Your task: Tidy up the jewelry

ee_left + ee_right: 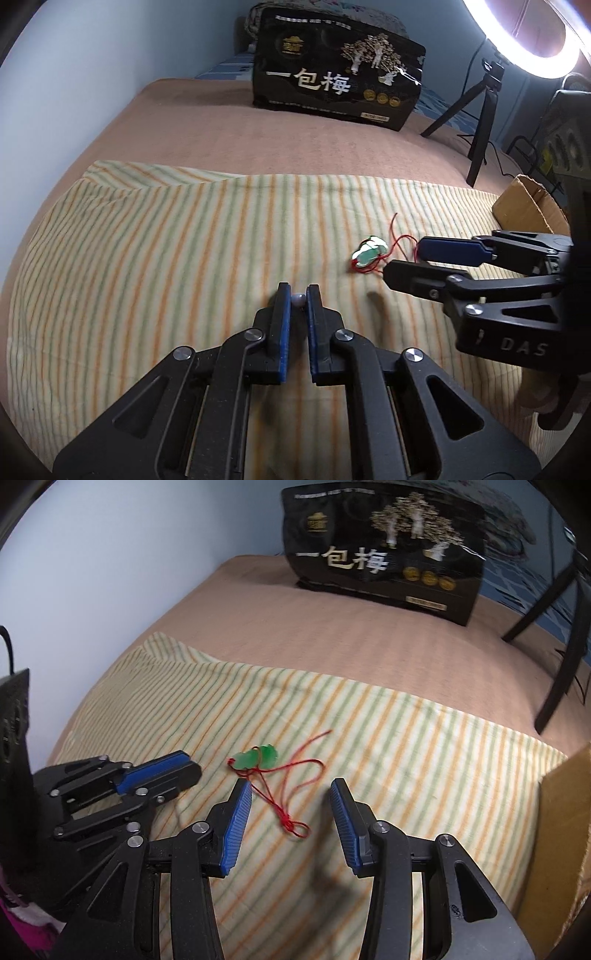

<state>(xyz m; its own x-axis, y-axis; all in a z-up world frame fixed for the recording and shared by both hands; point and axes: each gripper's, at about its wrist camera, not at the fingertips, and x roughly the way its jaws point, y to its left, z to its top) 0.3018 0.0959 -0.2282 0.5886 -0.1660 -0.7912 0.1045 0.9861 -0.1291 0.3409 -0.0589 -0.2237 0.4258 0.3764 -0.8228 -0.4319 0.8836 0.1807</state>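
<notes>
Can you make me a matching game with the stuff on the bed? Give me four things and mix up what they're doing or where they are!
Things:
1. pale bead
2. green pendant
3. black snack bag
4. cardboard box

Places or states:
A. standing at the far end of the bed
B. pinched between the left gripper's fingers
C. at the right edge of the striped cloth
D. lying on the striped cloth, tied to a red string, in front of the open right gripper

Pairs: 1-B, 2-D, 3-A, 4-C
</notes>
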